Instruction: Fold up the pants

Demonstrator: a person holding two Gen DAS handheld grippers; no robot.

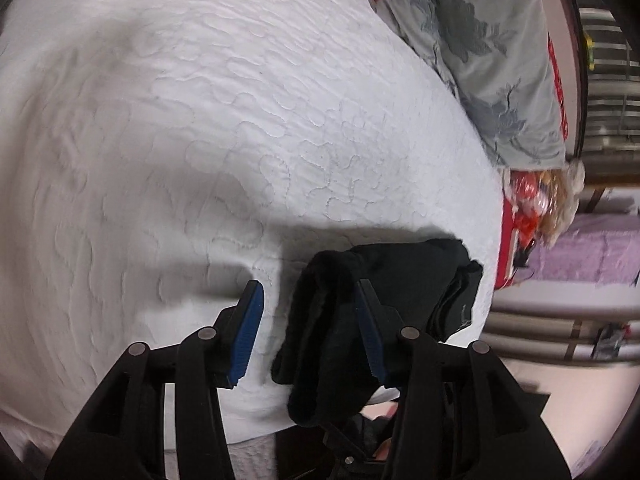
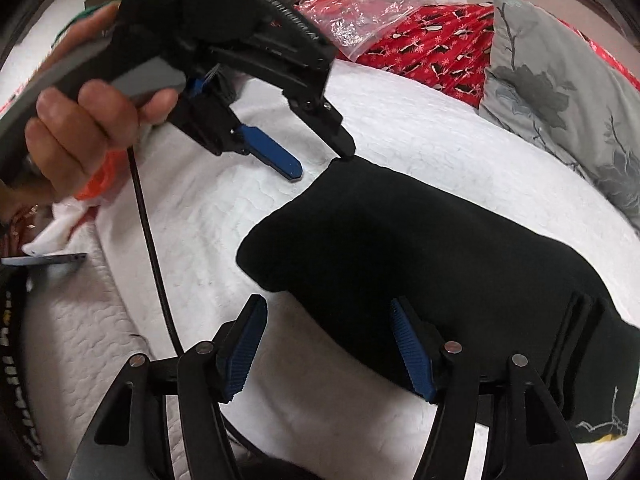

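- The right wrist view shows the black folded pants (image 2: 420, 252) as one thick bundle lying on the white quilted bedspread (image 2: 440, 128), its stacked layers visible at the right end; the left wrist view shows only one lifted corner of the pants (image 1: 380, 304).
- Only the right wrist view shows the left gripper (image 2: 322, 166) from outside, held in the person's left hand (image 2: 80, 128), one black fingertip touching the bundle's far corner, its blue pad spread well clear.
- In the left wrist view, that gripper (image 1: 310, 332) is spread wide, with the dark cloth draped over its right finger, not pinched.
- The right gripper (image 2: 332, 348) is also spread; its right pad lies against the bundle's near edge, the left pad over bare quilt.
- The bundle sits near the bed's edge; broad bare quilt lies to its left and beyond.
- Counted: one pants bundle, two grippers, one grey floral pillow (image 2: 568, 92), one red patterned fabric (image 2: 432, 48), one black cable (image 2: 152, 248).
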